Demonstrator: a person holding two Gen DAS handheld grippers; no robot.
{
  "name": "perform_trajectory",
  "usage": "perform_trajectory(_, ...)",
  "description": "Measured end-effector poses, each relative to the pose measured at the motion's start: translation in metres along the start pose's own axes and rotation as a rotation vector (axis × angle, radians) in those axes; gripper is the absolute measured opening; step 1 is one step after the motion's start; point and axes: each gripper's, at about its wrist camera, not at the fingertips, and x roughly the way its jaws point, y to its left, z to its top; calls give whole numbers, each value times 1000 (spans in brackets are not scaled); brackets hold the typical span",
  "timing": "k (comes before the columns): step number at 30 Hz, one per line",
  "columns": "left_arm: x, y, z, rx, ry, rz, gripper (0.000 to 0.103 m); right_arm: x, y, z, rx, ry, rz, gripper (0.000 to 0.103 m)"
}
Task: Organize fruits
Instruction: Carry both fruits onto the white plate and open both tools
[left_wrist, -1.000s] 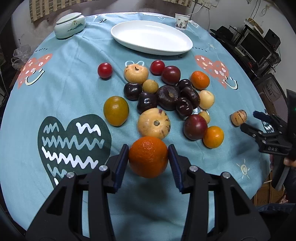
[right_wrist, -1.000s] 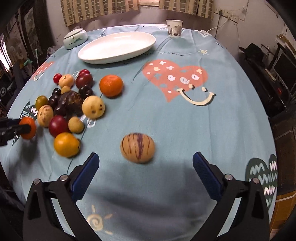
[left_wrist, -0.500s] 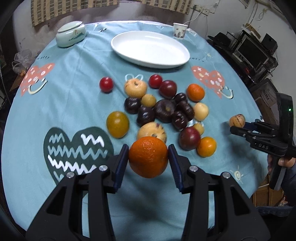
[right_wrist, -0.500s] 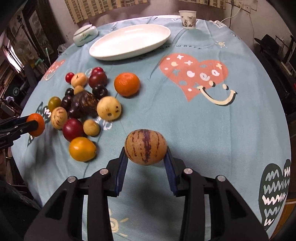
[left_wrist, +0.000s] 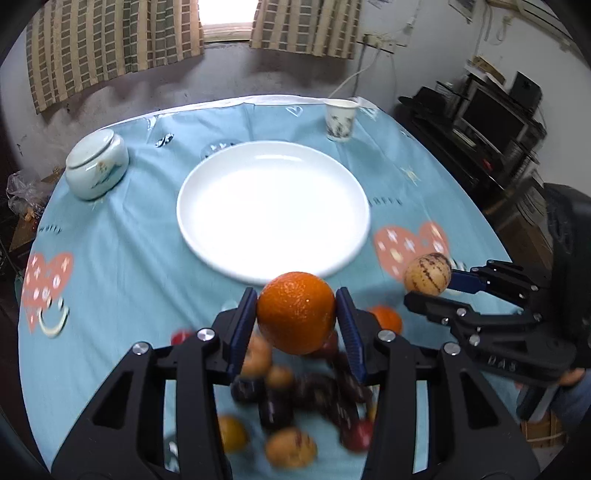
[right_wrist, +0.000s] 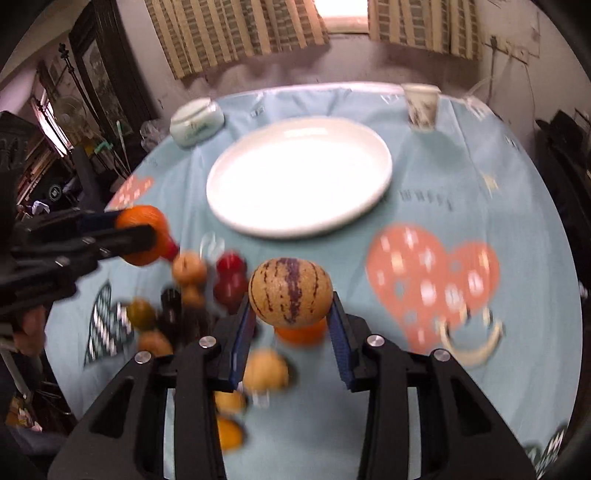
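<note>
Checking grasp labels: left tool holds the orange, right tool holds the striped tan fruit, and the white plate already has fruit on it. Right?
Not quite. The white plate is bare; the left wrist view shows nothing on it. The rest holds: the left tool is shut on the orange, and the right tool is shut on the striped tan fruit.

a: what sits at the far end of the blue tablecloth (left_wrist: 122, 258)?
b: a pale lidded jar (left_wrist: 96, 166) on the left, a paper cup (left_wrist: 340, 120) on the right.
a: and behind the table?
b: checked curtains (left_wrist: 110, 40) flank a bright window (left_wrist: 225, 16); dark shelves with a monitor (left_wrist: 495, 120) stand at the right.
</note>
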Motion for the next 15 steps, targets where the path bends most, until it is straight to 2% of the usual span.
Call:
perform_trajectory(4,49,17,36,-59,43,69,45,43,-2,50,-15,15,-26,39)
perform_trajectory(8,86,34,49,-97,96,83,45,81,-9,69,-34,66,-64,41)
perform_trajectory(10,95,38,53,-101,103,75,49,98,-11,72,-60,90,-72,44)
perform_trajectory(12,96,40,56,-105,82,67,63,101,-9,73,-96,72,-89,77)
perform_trajectory(15,89,45,59,-113,59,54,67,98,-6,72,-149,61,-125,77)
